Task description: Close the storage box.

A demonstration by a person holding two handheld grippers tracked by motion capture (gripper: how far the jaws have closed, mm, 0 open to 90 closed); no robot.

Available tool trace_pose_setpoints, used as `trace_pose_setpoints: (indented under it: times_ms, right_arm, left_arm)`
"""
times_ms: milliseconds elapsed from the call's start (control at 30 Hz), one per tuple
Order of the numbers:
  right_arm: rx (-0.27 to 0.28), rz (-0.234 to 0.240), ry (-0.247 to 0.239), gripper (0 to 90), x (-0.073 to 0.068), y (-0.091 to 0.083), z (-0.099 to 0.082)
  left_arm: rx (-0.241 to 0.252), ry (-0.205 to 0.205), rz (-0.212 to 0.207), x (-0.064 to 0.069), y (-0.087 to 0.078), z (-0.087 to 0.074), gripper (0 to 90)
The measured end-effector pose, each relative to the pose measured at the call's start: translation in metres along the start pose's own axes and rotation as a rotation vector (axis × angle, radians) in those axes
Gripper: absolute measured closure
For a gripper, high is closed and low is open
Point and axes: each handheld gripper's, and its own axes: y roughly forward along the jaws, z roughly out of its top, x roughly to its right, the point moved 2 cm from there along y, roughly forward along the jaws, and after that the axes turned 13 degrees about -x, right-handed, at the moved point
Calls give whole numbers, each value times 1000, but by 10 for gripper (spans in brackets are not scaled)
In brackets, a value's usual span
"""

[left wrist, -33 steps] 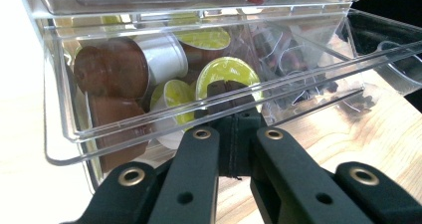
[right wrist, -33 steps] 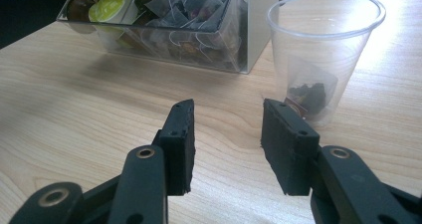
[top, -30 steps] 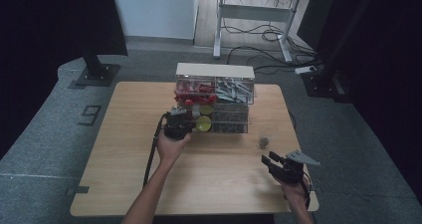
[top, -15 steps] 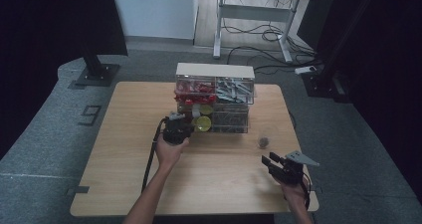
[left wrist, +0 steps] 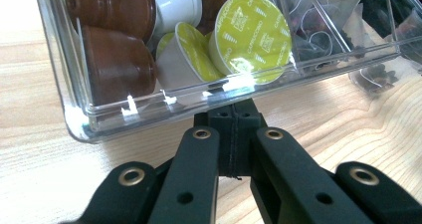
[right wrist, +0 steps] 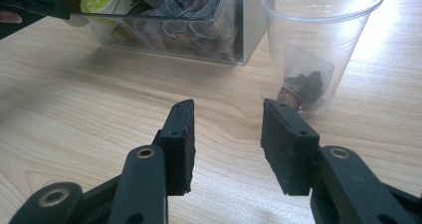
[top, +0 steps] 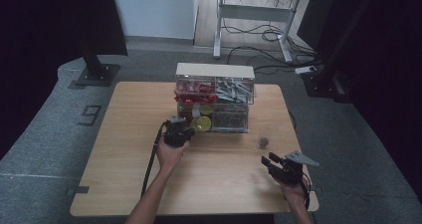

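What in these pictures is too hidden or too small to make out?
- Left gripper view: whether the shut left gripper pinches the clear drawer is hidden under its front lip.
- High view: the cup is too small to tell its contents.
- Right gripper view: the tea bag label is too small to read.

Clear drawer (left wrist: 79, 119) pulled out, holding brown and yellow-lidded capsules (left wrist: 249, 35).

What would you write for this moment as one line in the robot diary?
left gripper: shut, at drawer front edge | right gripper: open, holding nothing | cup: upright, tea bag inside | drawer: coffee capsules
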Motion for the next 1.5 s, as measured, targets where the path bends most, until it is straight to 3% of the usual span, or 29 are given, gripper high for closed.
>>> trace_pose_setpoints:
  times_ms: [800,1133,1333,1500]
  right_arm:
    - [-6,2,1,568,0,1,-1]
    - [-5,2,0,561,-1,2,-1]
    - [-3,-3,-3,540,-1,2,-1]
    - [-4,-4,-8,516,-2,3,-1]
  left_arm:
    - [-32,28,-4,5,9,-8,900]
    - [-22,36,-17,8,8,-10,897]
    - [-1,74,-26,10,4,-15,815]
    - [14,121,-36,13,0,-20,676]
